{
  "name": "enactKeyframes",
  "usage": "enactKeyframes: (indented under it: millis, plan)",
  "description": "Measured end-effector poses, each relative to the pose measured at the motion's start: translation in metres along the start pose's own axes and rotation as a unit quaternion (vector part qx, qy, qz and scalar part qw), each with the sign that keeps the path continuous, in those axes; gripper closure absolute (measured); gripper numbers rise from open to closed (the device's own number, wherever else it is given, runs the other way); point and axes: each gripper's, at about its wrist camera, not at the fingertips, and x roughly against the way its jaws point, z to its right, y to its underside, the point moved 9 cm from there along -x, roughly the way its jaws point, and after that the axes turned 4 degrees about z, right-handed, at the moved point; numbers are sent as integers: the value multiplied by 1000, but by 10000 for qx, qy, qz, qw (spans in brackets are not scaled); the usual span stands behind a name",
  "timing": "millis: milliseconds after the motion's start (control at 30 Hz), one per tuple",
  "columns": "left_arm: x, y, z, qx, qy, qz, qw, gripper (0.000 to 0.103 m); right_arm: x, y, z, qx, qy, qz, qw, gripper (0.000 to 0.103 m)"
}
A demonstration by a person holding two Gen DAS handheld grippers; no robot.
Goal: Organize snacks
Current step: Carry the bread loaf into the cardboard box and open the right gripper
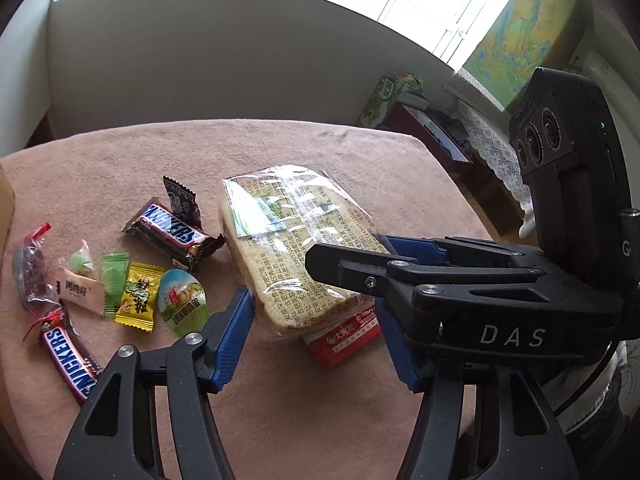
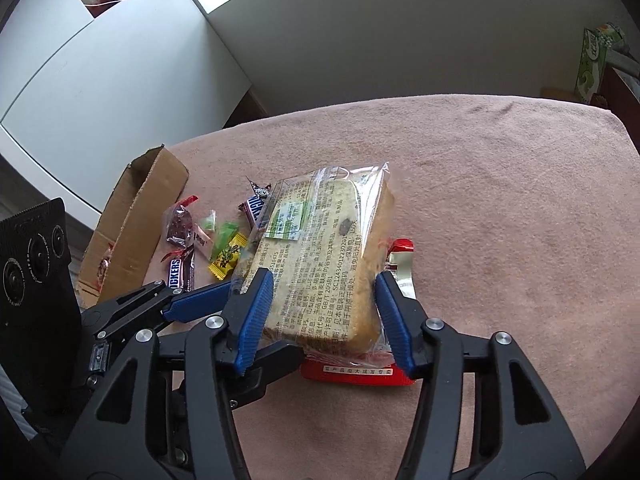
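A bag of sliced bread (image 1: pixel 296 248) in clear printed plastic lies on a red snack packet (image 1: pixel 344 338) on the pink tablecloth. My left gripper (image 1: pixel 316 340) is open, its blue pads on either side of the bread's near end. My right gripper (image 2: pixel 324 316) also straddles the bread (image 2: pixel 324 256) with a blue pad close against each side; the red packet (image 2: pixel 352 372) lies beneath. Small snacks lie to the left: two Snickers bars (image 1: pixel 172 236) (image 1: pixel 68 364), a yellow candy (image 1: pixel 138 298), green candies, an egg-shaped packet (image 1: pixel 184 296).
An open cardboard box (image 2: pixel 136 220) lies on its side at the table's left edge, beyond the small snacks. The pink cloth (image 2: pixel 500 220) stretches to the right and back. A green carton (image 1: pixel 384 100) and furniture stand beyond the table.
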Motion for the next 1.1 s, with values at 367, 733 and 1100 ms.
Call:
enactKeyframes:
  millis: [367, 733, 1100]
  plan:
    - [56, -3, 0, -81, -41, 442, 9990, 41, 37, -5, -52, 410, -75, 317, 9986, 47]
    - [134, -3, -32, -59, -416, 1020, 9939, 41, 50, -13, -142, 997, -484, 516, 9925, 47]
    - [189, 0, -95, 276, -902, 1395, 9857, 41, 15, -16, -236, 1439, -925, 402, 9844, 47]
